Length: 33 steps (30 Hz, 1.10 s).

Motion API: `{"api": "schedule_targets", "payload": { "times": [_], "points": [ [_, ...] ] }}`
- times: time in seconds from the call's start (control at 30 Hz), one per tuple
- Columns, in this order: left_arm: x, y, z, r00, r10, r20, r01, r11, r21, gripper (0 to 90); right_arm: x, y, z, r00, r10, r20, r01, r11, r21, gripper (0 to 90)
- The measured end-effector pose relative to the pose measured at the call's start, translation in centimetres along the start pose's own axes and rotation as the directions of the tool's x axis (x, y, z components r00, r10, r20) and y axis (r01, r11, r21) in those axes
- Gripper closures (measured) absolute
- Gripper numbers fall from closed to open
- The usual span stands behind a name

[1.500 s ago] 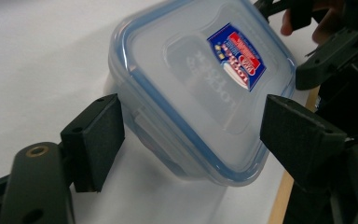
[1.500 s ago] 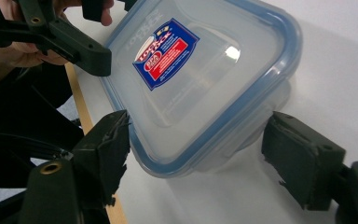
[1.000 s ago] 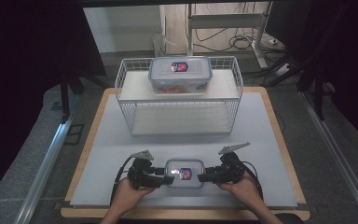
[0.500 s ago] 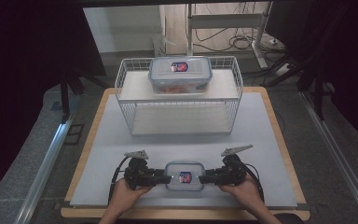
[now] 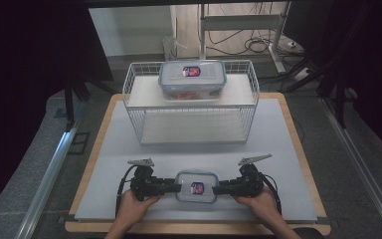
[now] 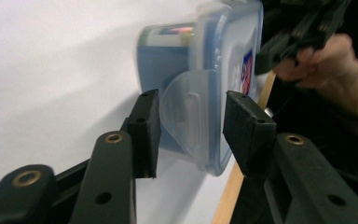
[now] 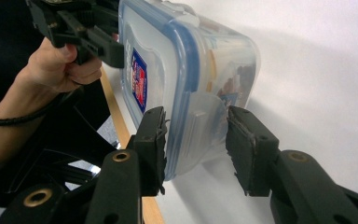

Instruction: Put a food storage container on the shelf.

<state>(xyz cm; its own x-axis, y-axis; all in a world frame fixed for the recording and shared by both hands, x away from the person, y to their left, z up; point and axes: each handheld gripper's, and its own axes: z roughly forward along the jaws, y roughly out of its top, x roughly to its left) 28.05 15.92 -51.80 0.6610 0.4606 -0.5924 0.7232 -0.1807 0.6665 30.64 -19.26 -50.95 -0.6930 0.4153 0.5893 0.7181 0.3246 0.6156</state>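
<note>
A small clear container [image 5: 195,185] with a blue-rimmed lid and a red-blue sticker lies on the white mat [image 5: 288,164] near the front edge. My left gripper [image 5: 178,186] meets its left end and my right gripper [image 5: 215,189] its right end, both lying level. In the left gripper view, the jaws of the left gripper [image 6: 191,130] have just been closing and now press on the container [image 6: 214,56] across its end clasp. In the right gripper view, the right gripper [image 7: 196,140] has closed likewise, pinching the container [image 7: 168,60] over lid and base.
A white wire basket [image 5: 191,124] stands at the back of the mat, with a larger lidded container [image 5: 192,79] resting on top of it. The wooden board's rim [image 5: 308,159] frames the mat. Metal rails run along the floor on both sides.
Both grippers' jaws have narrowed onto the ends of the small container. The hands and the container have hardly shifted.
</note>
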Motion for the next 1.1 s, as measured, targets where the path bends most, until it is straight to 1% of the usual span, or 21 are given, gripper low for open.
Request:
{"api": "schedule_targets", "payload": {
  "times": [0.03, 0.13, 0.2, 0.27, 0.37, 0.43, 0.63, 0.77, 0.87, 1.0, 1.1],
  "points": [
    [-0.1, 0.1, -0.2, 1.0000, 0.007, -0.001, -0.007, 0.9999, -0.008, 57.7, 0.1, 0.1, -0.1, 1.0000, -0.005, 0.001, 0.005, 1.0000, -0.006, 58.5],
    [-0.3, 0.3, -0.3, 1.0000, 0.008, 0.001, -0.008, 0.9998, -0.020, 57.7, 0.4, 0.4, -0.4, 0.9998, -0.019, 0.005, 0.019, 0.9995, -0.026, 58.7],
    [-0.4, 0.5, -0.3, 1.0000, 0.005, 0.005, -0.005, 0.9995, -0.030, 57.7, 0.4, 0.6, -0.7, 0.9999, -0.014, -0.003, 0.014, 0.9987, -0.049, 58.9],
    [-0.5, 1.0, -0.4, 0.9999, 0.014, 0.001, -0.014, 0.9991, -0.040, 57.7, 0.4, 0.9, -0.9, 0.9999, -0.014, -0.008, 0.014, 0.9978, -0.065, 59.1],
    [-1.0, 1.8, -0.5, 0.9995, 0.030, -0.009, -0.031, 0.9978, -0.059, 57.7, 0.6, 1.6, -1.4, 0.9997, -0.023, 0.001, 0.023, 0.9958, -0.088, 59.0],
    [-1.2, 2.2, -0.7, 0.9990, 0.042, -0.014, -0.043, 0.9972, -0.062, 57.7, 0.7, 2.0, -1.8, 0.9993, -0.036, 0.008, 0.036, 0.9939, -0.104, 58.9],
    [-1.9, 3.5, -1.0, 0.9978, 0.061, -0.026, -0.063, 0.9939, -0.090, 57.7, 1.4, 3.3, -2.8, 0.9978, -0.058, 0.033, 0.062, 0.9881, -0.140, 58.5],
    [-2.2, 4.9, -1.6, 0.9967, 0.076, -0.029, -0.079, 0.9907, -0.111, 57.7, 1.8, 4.5, -3.4, 0.9962, -0.074, 0.045, 0.080, 0.9838, -0.160, 58.5],
    [-2.6, 6.0, -2.1, 0.9952, 0.092, -0.035, -0.095, 0.9877, -0.124, 57.7, 2.3, 5.8, -4.0, 0.9942, -0.091, 0.058, 0.099, 0.9794, -0.176, 58.5],
    [-3.2, 7.9, -2.9, 0.9923, 0.115, -0.046, -0.120, 0.9838, -0.133, 57.7, 2.9, 7.4, -4.8, 0.9918, -0.110, 0.064, 0.121, 0.9727, -0.198, 58.5],
    [-3.5, 9.0, -3.3, 0.9910, 0.123, -0.052, -0.129, 0.9822, -0.136, 57.6, 3.1, 8.4, -5.3, 0.9912, -0.116, 0.064, 0.127, 0.9692, -0.211, 58.5]
  ]
}}
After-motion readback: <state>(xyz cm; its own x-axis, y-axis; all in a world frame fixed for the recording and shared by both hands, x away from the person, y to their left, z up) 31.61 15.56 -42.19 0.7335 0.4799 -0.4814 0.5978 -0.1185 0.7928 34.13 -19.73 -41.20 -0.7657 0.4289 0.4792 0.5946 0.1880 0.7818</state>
